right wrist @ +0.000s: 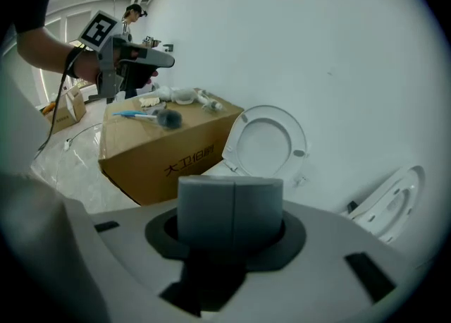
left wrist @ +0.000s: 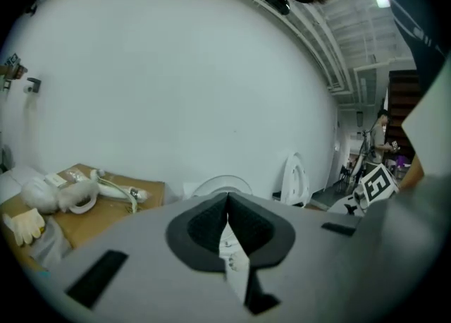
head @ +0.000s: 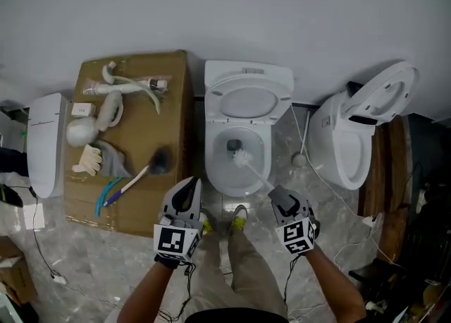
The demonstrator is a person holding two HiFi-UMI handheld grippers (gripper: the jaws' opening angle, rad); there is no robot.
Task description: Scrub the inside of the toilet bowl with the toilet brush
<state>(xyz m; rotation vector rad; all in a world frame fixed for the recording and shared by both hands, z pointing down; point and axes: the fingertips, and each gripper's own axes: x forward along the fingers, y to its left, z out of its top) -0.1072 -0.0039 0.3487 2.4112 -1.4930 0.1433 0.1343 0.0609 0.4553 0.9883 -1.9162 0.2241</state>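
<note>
Over the bowl [head: 213,165], the toilet brush [head: 256,175] slants head-down, leftward, from gripping right tongs [head: 279,197]; left tongs [head: 189,189] closed, empty.

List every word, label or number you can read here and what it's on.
"大卫": side of the cardboard box, in the right gripper view; the two characters after it are too blurred to be sure.
White tag on the box top: too small to read.
Marker cubes on the left claw and right claw: square patterns only, no words.
</note>
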